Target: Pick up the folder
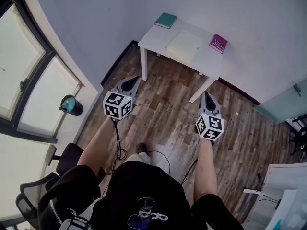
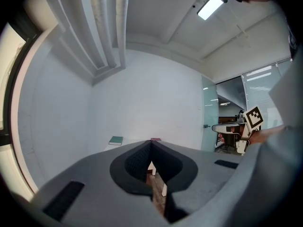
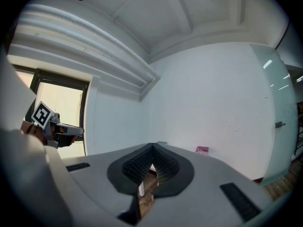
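Folder (image 1: 184, 44) lies mid tabletop (image 1: 153, 35), well ahead, between left gripper (image 1: 135, 79) and right gripper (image 1: 206, 96), both closed tight, empty.

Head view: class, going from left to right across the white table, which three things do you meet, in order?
green book → pale cream folder → magenta book, all lying flat on the white table.

left gripper (image 1: 134, 79): grey, black-white marker cube (image 1: 117, 105) | right gripper (image 1: 206, 96): alike | black cables (image 1: 118, 143) | black T-shirt (image 1: 139, 186)
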Tool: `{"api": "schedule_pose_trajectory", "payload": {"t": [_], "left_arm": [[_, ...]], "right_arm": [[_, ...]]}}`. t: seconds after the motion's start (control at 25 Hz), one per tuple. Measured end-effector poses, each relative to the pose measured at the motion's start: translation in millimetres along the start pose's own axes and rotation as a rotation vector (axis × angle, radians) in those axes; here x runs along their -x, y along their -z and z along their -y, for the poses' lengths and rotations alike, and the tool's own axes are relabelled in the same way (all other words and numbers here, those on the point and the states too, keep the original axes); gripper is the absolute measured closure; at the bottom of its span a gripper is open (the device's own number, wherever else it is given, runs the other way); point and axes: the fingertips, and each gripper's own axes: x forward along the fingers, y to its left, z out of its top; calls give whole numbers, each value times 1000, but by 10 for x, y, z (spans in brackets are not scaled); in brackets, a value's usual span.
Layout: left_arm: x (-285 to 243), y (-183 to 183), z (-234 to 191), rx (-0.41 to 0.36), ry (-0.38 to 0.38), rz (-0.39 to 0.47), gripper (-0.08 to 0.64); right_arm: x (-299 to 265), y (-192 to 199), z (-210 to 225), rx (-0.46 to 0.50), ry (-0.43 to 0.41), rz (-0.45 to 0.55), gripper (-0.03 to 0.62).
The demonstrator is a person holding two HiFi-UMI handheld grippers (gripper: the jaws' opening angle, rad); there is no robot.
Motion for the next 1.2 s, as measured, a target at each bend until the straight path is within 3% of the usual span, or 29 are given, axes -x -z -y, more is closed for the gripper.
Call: {"api": "schedule_pose_trajectory", "payload": {"t": [0.36, 0.68, 0.88, 1.08, 1.2], "left_arm": [[-410, 10, -477, 15, 24, -9, 538], [-954, 50, -673, 30, 12, -22, 538], [-1575, -70, -796, 22, -3, -7, 538], [-2309, -248, -837, 8, -16, -15, 538], [-2748, -365, -846, 11, -34, -12, 538]], "right_arm": [[-520, 40, -60, 11, 23, -21, 569], [-1081, 108, 272, 11, 20, -40, 569], [-1681, 62, 565, 34, -16, -31, 569], [-2284, -43, 947, 143, -46, -43, 569], [-2597, -104, 1246, 136, -66, -46, 569]]}}
